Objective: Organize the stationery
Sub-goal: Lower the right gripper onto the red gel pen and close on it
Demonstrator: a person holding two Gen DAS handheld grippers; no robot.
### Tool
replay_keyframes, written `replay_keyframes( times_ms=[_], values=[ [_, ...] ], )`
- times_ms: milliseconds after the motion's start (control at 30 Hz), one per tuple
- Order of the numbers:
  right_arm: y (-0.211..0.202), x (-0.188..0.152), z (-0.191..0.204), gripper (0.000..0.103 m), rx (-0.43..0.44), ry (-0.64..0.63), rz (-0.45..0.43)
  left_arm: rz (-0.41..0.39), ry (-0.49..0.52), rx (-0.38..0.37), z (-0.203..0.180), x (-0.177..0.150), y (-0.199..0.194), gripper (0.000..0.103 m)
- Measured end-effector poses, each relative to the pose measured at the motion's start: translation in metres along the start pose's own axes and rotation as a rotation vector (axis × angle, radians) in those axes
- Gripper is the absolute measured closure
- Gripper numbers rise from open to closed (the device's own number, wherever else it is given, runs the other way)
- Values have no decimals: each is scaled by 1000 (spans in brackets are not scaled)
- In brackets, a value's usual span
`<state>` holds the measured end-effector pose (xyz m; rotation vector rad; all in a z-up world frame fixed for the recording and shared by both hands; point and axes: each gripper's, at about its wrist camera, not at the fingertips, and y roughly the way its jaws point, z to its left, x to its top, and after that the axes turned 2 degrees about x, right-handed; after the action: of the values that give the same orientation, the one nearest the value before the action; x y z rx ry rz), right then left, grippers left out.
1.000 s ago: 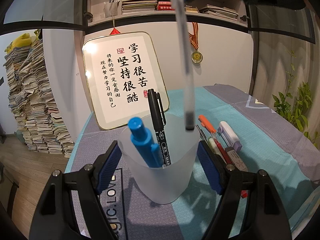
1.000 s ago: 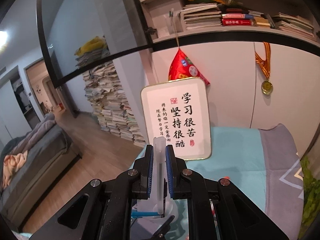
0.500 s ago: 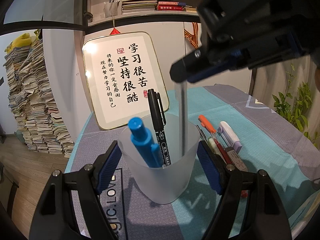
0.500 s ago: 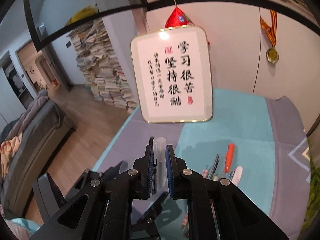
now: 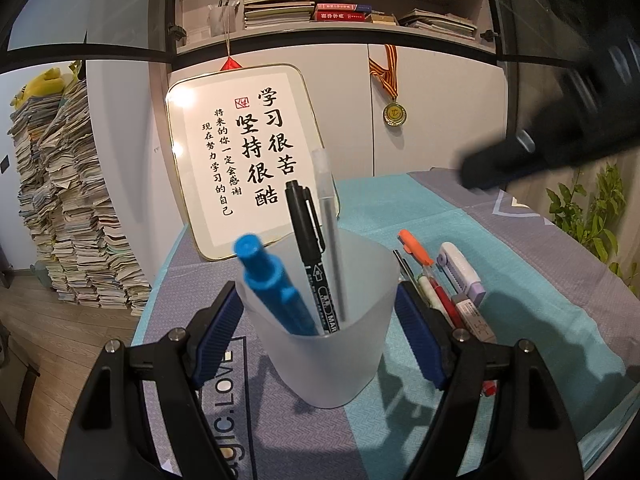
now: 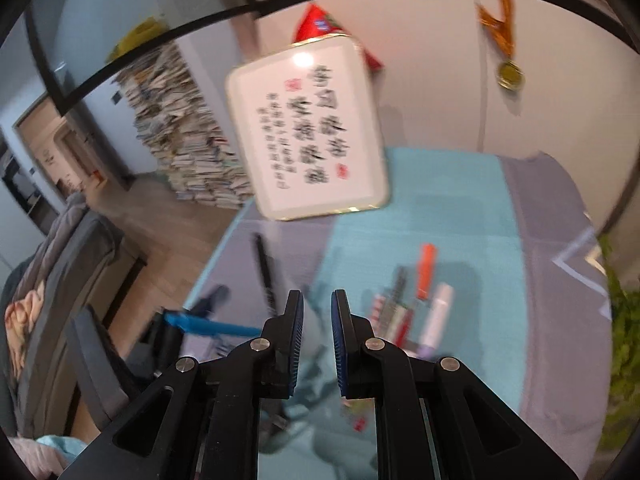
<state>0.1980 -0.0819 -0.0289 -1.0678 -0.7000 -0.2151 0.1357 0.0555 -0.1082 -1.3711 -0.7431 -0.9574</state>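
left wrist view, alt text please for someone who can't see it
A frosted cup holding a blue marker, a black marker and a clear pen stands between the left gripper's blue pads. More pens lie beside it on the tablecloth.

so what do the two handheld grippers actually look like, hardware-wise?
Both match: the left gripper and right gripper have matte black plastic linkage arms with triangular cut-outs and silver pivot screws. Each finger carries a ribbed blue pad. No cables or printed markings are visible, and no hand or sleeve shows in either view.
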Motion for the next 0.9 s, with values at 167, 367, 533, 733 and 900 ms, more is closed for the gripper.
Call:
replay_keyframes(
  times_ms=[167,367,533,733,900],
  values=[
    [21,-31,-39,90,-38,119,148,0,1,1,0,0,0,26],
    [49,-64,-51,90,-40,167,283,-1,2,3,1,0,-1,26],
    [61,-71,-43,90,-34,138,327,-1,3,4,0,0,-1,26],
    [70,-75,-39,88,-61,110,347,-1,3,4,1,0,-1,26],
    [71,-71,-42,78,-112,111,328,-1,3,4,1,0,-1,26]
  ],
)
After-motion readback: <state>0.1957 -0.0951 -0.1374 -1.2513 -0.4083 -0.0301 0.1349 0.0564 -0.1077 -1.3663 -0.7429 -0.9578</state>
